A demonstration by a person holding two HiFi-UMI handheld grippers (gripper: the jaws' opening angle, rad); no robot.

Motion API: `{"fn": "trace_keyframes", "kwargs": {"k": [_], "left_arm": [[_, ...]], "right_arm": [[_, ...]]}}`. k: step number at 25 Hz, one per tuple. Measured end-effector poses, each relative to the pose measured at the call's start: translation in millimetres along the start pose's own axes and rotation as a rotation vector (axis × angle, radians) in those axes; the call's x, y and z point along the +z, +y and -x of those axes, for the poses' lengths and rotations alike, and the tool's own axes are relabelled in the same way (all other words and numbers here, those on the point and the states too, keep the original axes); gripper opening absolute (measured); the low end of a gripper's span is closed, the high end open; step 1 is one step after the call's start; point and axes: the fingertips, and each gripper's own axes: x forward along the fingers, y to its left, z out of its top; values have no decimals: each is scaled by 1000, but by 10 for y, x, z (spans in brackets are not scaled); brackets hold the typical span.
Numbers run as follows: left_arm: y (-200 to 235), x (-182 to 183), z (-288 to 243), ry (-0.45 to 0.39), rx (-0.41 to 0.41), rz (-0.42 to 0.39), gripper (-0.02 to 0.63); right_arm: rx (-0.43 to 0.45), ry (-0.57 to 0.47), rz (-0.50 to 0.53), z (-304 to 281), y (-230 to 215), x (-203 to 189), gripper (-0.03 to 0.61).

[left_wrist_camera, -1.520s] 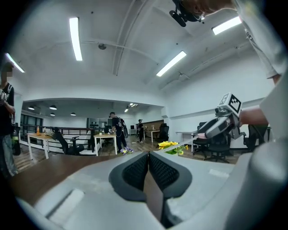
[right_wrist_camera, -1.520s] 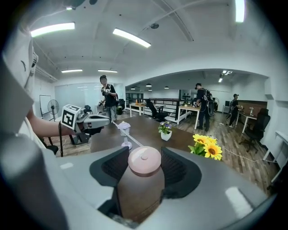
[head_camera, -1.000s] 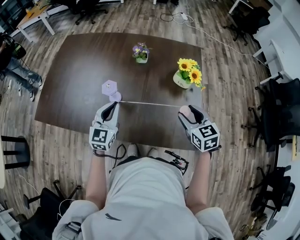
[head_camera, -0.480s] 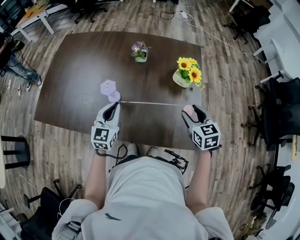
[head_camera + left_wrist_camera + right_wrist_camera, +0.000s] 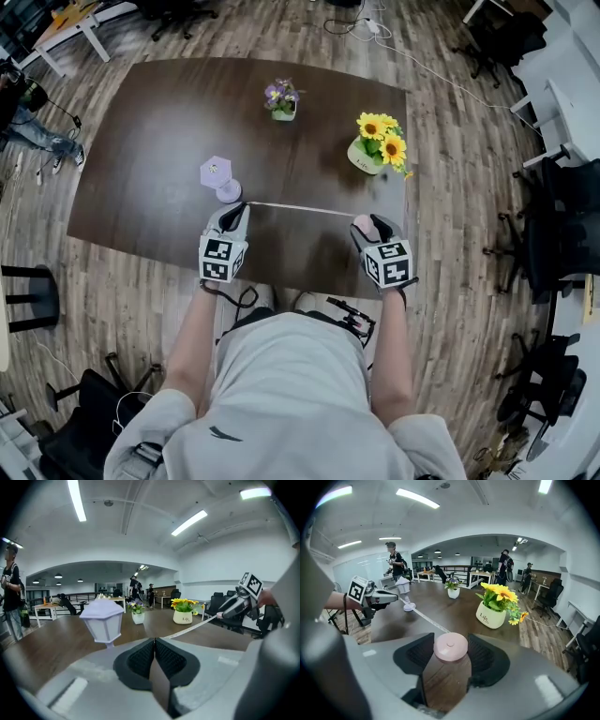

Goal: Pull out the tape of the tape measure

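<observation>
A thin white tape (image 5: 300,208) stretches level over the dark table (image 5: 141,150) between my two grippers. My left gripper (image 5: 240,208) is shut on the tape's free end; in the left gripper view its pads (image 5: 143,658) meet and the tape (image 5: 192,626) runs off right toward the other gripper. My right gripper (image 5: 366,223) is shut on the round pink tape measure case (image 5: 450,645), which sits between its black pads (image 5: 485,657). From the case the tape (image 5: 424,618) leads left to the left gripper (image 5: 386,597).
A lavender lantern ornament (image 5: 218,176) stands just beyond the left gripper. A small pot of purple flowers (image 5: 281,103) and a white pot of sunflowers (image 5: 375,145) stand farther back. The table's near edge lies under my hands. Office chairs and people stand around the room.
Both hands have shifted slightly inward, toward each other. The tape stays taut between them at about the same length.
</observation>
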Motion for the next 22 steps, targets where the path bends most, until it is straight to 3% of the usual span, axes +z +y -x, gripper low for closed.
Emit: {"fn": "trace_keyframes", "kwargs": {"k": [7, 13, 22], "left_arm": [[33, -492, -270, 156, 15, 18, 14], [-8, -711, -414, 227, 24, 18, 14], [-24, -1012, -521, 325, 45, 11, 14]], "right_arm": [[-23, 77, -50, -459, -78, -329, 225], [-38, 174, -57, -736, -117, -693, 225], [-38, 185, -85, -846, -143, -845, 227]]}}
